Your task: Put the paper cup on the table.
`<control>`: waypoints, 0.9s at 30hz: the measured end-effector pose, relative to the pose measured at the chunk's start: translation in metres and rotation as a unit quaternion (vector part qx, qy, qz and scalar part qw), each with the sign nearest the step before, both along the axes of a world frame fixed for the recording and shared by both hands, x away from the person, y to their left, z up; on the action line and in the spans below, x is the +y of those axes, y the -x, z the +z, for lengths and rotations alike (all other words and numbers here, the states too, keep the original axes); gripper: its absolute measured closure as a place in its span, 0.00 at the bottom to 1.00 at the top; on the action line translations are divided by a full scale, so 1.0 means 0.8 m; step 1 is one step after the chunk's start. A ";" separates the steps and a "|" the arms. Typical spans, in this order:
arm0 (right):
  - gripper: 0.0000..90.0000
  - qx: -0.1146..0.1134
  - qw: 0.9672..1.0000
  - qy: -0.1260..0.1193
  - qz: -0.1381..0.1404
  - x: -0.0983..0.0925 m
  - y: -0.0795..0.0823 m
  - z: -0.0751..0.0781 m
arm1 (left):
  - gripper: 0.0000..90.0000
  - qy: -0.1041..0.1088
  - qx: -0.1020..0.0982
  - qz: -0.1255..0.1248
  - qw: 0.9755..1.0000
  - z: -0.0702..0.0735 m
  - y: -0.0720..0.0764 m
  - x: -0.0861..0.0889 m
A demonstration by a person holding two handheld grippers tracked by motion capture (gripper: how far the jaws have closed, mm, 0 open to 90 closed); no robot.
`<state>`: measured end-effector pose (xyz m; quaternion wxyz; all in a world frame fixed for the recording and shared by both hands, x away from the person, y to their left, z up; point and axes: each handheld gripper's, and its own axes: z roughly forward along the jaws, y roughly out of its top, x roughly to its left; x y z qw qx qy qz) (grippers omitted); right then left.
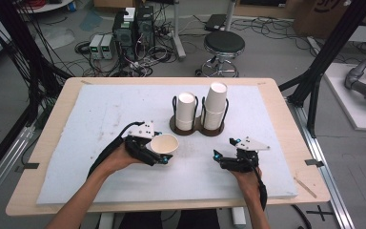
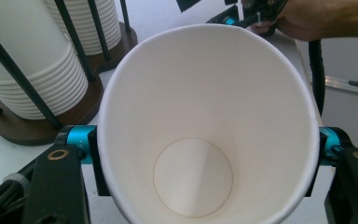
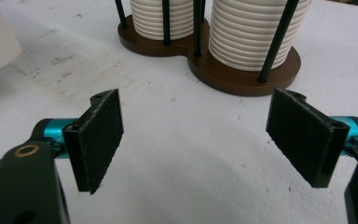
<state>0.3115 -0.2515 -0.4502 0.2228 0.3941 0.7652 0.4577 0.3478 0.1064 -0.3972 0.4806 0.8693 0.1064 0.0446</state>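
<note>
The left hand-held gripper [image 1: 159,153] is clamped across a light, easily crushed paper cup [image 1: 164,143], gripped at three and nine o'clock.

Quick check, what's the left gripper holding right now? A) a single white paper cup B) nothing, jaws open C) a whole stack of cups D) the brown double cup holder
A: the left gripper is clamped on a single white paper cup, jaws pressing its sides, while the right gripper stands open and empty.

Lab bay, grey floor [image 1: 267,57].
Black round stool [image 1: 224,44] behind table [image 1: 295,157]; computer towers [image 1: 133,29] amid tangled cables [image 1: 143,64]; black frame struts [image 1: 331,45].
</note>
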 end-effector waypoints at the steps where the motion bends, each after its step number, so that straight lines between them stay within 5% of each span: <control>1: 0.22 0.000 1.000 -0.001 0.000 0.000 0.000 0.000 | 0.33 0.000 0.003 0.000 1.000 -0.002 0.000 -0.002; 14: 0.22 0.000 1.000 -0.008 -0.003 -0.001 0.001 0.000 | 0.33 -0.035 0.001 -0.001 0.999 -0.022 0.000 -0.017; 18: 0.22 -0.002 1.000 -0.007 -0.003 -0.001 0.001 0.000 | 0.33 -0.017 0.004 0.004 1.000 -0.028 0.000 -0.014; 27: 0.22 -0.002 1.000 -0.007 -0.004 -0.002 0.001 0.000 | 0.29 -0.020 0.010 0.007 1.000 -0.029 0.000 -0.016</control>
